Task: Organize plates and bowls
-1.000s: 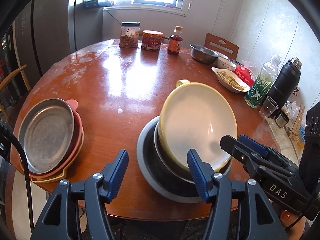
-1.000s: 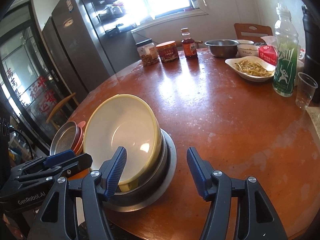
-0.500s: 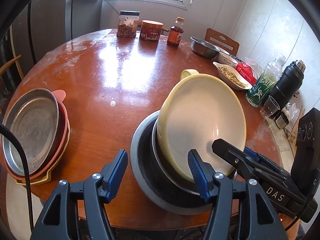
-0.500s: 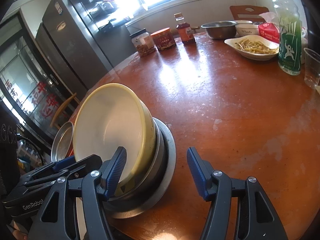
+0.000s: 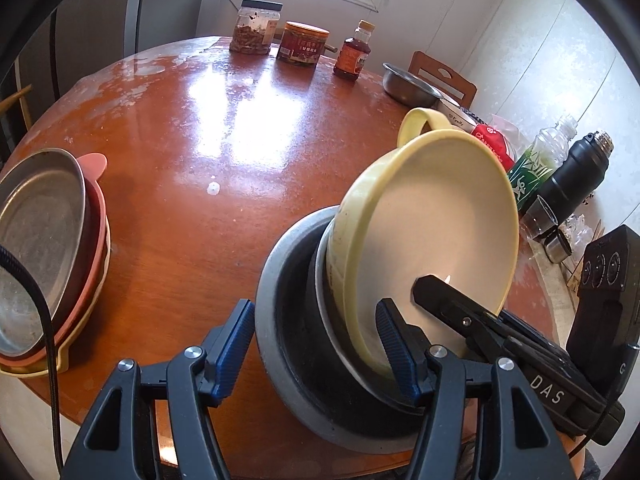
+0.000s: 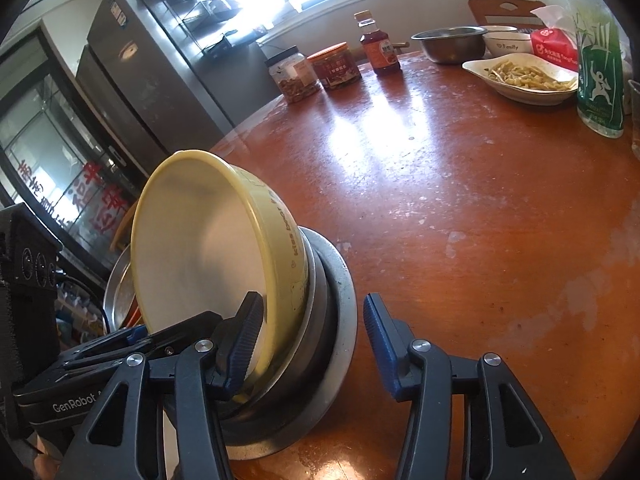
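A yellow bowl [image 5: 436, 216] with a loop handle leans steeply inside a steel bowl, which sits in a wide grey bowl [image 5: 280, 276] at the table's near edge. My left gripper [image 5: 316, 344] is open and straddles the near rims, its right pad inside the yellow bowl and its left pad outside the grey one. My right gripper [image 6: 312, 336] comes in from the other side. Its jaws are closing, with the left pad inside the yellow bowl [image 6: 208, 240], the right pad clear of the grey bowl [image 6: 340, 292] and all the rims between them. A metal plate [image 5: 40, 248] tops pink and yellow plates at the left.
On the round wooden table [image 5: 248, 128], jars [image 5: 256, 28] and a sauce bottle [image 5: 354, 56] stand at the far edge. A steel bowl [image 6: 452, 42], a white dish of food [image 6: 524, 78], a green bottle [image 6: 600, 76], a black flask [image 5: 576, 180] and a glass [image 5: 538, 216] crowd the right. A fridge [image 6: 132, 80] stands beyond.
Both grippers have come down and closer around the nested bowls. The yellow bowl now leans more steeply. The right gripper's jaws have narrowed.
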Available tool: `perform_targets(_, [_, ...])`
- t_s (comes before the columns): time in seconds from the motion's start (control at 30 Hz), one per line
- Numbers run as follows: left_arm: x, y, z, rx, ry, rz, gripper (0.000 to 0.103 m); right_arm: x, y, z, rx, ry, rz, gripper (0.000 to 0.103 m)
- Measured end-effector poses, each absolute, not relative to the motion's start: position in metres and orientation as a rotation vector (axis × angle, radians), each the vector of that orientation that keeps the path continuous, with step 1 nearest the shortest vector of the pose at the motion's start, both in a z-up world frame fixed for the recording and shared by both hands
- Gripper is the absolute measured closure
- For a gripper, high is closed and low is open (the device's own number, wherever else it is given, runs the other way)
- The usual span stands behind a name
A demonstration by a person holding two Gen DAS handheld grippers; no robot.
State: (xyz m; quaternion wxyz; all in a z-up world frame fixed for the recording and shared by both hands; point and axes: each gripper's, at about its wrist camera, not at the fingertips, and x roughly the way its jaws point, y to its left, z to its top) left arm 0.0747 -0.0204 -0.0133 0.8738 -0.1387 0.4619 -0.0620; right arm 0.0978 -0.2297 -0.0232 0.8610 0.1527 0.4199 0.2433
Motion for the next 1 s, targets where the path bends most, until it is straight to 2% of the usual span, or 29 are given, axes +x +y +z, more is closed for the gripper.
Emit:
perform_targets(0.13, [0.077, -0.017, -0.019, -0.335, 0.976, -0.153, 0.041, 0.099, -0.229, -0.024, 0.339, 0.875, 0.524, 0.053])
perform_targets(0.2, [0.078, -0.018, -0.019, -0.345, 0.974, -0.174, 0.047, 0.097, -0.228, -0.023, 0.347, 0.868, 0.537, 0.059])
perform_targets(0.5, [0.077, -0.016, -0.016, -0.367, 0.983, -0.166, 0.047, 0.099, -0.227, -0.019, 0.352, 0.873, 0.531, 0.06])
perform_targets(1.0, [0.055, 0.013, 0.024, -0.37, 0.883, -0.103, 0.047, 0.093, -0.199, 0.018, 0.318, 0.809, 0.603, 0.06])
